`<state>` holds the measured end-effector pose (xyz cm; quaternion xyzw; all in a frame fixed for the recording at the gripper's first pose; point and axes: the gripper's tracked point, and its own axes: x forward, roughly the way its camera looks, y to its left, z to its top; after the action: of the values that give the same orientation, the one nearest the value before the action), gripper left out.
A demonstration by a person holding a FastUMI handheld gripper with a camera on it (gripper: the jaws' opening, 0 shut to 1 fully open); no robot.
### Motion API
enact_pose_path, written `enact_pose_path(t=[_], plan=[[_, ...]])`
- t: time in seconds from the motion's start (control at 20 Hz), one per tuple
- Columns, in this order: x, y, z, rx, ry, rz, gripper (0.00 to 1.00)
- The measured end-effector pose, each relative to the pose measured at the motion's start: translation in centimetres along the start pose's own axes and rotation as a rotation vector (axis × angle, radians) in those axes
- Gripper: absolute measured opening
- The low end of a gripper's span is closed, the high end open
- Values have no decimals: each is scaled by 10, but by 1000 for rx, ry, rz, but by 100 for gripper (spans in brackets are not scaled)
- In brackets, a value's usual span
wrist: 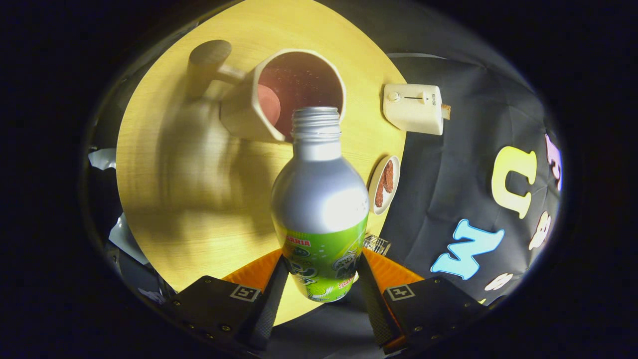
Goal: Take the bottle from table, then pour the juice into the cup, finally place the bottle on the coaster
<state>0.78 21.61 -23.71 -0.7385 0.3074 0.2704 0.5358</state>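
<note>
My gripper (321,279) is shut on a silver bottle (319,194) with a green label, both fingers pressing its lower body. The bottle is tipped forward over the round wooden table (174,189). Its uncapped threaded mouth (316,115) hangs at the near rim of a cream cup (259,107). The cup has an angular rim and a dark reddish inside with small bubbles on it. Whether liquid is flowing I cannot tell. A wooden disc (208,59) lies just beyond the cup on its left, partly hidden by the cup's side.
A cream toaster (412,107) with a slider stands at the table's edge right of the cup. A small white dish (385,183) holding brown pieces sits at the edge right of the bottle. A small clear item (377,244) lies by my right finger.
</note>
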Motion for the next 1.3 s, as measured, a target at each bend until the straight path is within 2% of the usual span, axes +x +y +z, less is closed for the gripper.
enact_pose_path(t=[0.95,1.3], plan=[[-6,-30,5,-200,46,-36,77],[-7,-36,14,-223,34,-39,77]])
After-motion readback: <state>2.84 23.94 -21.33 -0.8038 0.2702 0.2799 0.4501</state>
